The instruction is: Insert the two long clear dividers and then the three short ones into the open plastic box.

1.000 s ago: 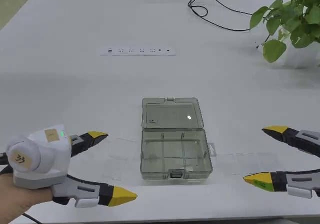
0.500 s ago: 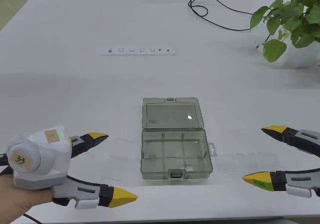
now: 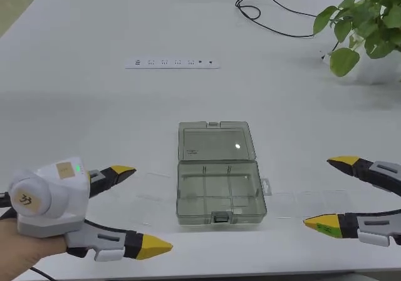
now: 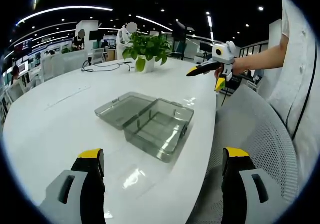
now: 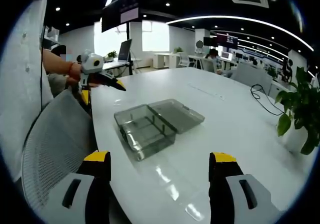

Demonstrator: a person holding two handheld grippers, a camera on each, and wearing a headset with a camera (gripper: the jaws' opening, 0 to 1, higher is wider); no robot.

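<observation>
While I hold both tools low over the white surface (image 3: 94,112), the open plastic box (image 3: 219,193) sits between them, near the surface's front edge. Its lid (image 3: 215,142) is folded flat on the far side of the box.

The left tool (image 3: 141,208) hovers to the left of the box, well apart from it. Its yellow-tipped jaws are spread wide and hold nothing. The right tool (image 3: 331,193) hovers to the right of the box, also well apart, with its jaws spread just as wide and nothing between them.

Faint clear dividers (image 3: 150,196) lie flat on the surface just left of the box, between it and the left tool. More clear pieces (image 3: 310,203) lie flat just right of the box, reaching toward the right tool's lower jaw. Neither tool touches any of them. I cannot tell long pieces from short ones at this clarity.

Thin lines show inside the box, but I cannot tell whether they are seated dividers or moulded slots.

Beyond the lid, well away from the box, a power strip (image 3: 172,63) lies on the surface. A black cable (image 3: 269,18) and a leafy plant (image 3: 363,24) sit off to the far right of the box.
</observation>
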